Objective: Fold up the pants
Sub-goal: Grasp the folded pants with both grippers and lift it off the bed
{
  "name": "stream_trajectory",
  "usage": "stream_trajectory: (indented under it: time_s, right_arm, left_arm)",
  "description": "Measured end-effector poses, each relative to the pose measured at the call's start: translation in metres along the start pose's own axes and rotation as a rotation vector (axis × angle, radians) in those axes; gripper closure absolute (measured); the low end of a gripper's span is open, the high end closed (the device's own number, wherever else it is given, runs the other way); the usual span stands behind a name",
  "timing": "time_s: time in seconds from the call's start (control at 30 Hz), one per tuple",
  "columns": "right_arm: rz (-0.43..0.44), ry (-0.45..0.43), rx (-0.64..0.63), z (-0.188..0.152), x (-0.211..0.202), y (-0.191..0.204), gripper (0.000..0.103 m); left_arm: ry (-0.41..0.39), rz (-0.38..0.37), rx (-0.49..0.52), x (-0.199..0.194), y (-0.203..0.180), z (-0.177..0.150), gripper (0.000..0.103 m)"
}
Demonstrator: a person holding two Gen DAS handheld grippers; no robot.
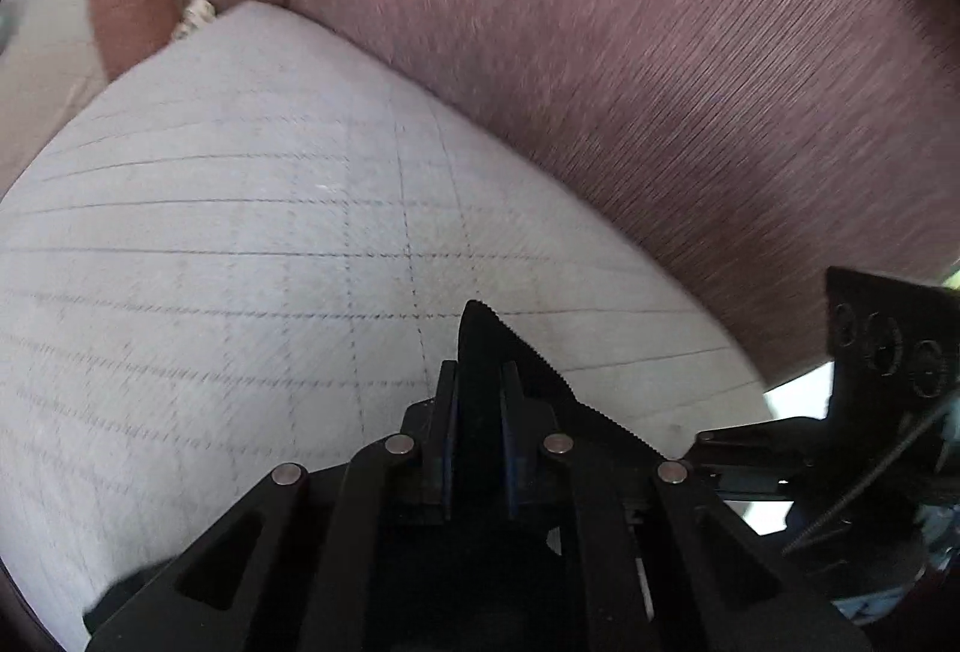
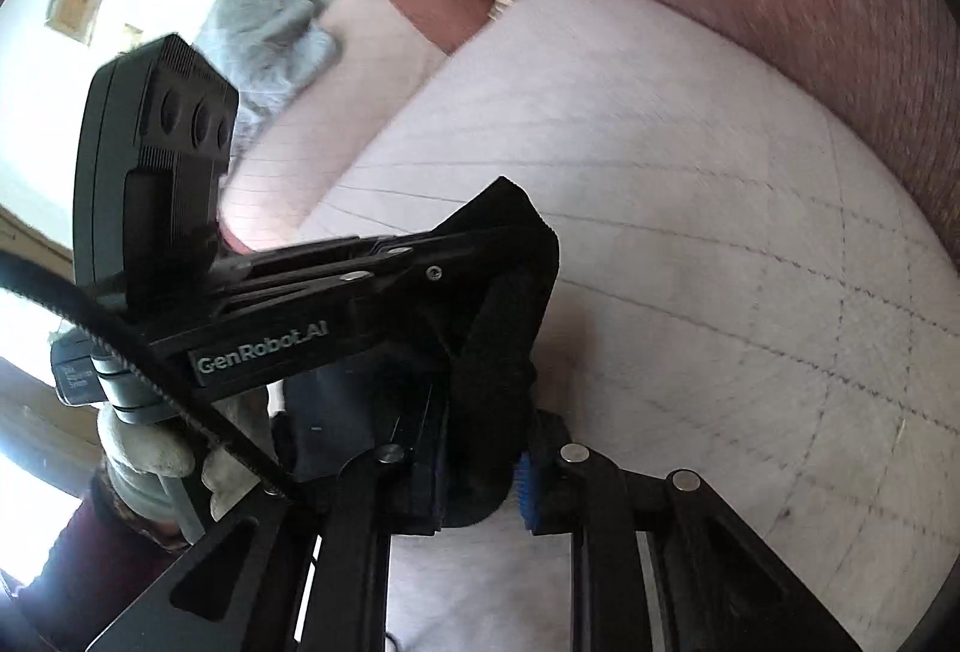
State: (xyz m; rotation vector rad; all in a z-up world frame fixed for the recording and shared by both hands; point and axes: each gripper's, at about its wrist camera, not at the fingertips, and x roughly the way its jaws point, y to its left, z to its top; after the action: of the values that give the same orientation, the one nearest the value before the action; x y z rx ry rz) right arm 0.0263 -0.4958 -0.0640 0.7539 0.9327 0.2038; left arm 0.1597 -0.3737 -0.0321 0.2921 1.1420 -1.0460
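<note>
The pants are black fabric. In the left wrist view my left gripper [image 1: 480, 400] is shut on a black edge of the pants [image 1: 528, 370] with a toothed zipper line, held above the white checked seat cushion [image 1: 240, 232]. In the right wrist view my right gripper [image 2: 480, 448] is shut on a bunch of black pants fabric [image 2: 498, 352]. The left gripper [image 2: 522, 226] shows there too, close in front of it, clamped on the same cloth. The rest of the pants is hidden below the grippers.
The sofa's pink-brown backrest [image 1: 660, 52] rises behind the cushion. A grey garment [image 2: 270, 28] lies on the far sofa seat. A gloved hand [image 2: 150, 448] holds the left gripper's handle. The right gripper's body [image 1: 888, 352] shows at the left view's right edge.
</note>
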Motion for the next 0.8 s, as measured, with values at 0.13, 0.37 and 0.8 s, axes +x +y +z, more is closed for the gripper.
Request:
stream_trajectory:
  time_s: [0.13,0.37,0.8]
  right_arm:
    - [0.03,-0.024,-0.072,-0.007,-0.013,0.043,0.084]
    - [0.096,0.023,-0.224,-0.029,0.008,0.136,0.084]
    - [0.033,0.249,-0.486,-0.103,0.15,0.266,0.084]
  left_arm:
    - [-0.094,-0.061,-0.056,-0.058,0.01,-0.024,0.092]
    - [-0.228,-0.094,-0.197,-0.146,0.063,-0.091,0.092]
    - [-0.375,-0.141,-0.586,-0.195,0.19,-0.246,0.093]
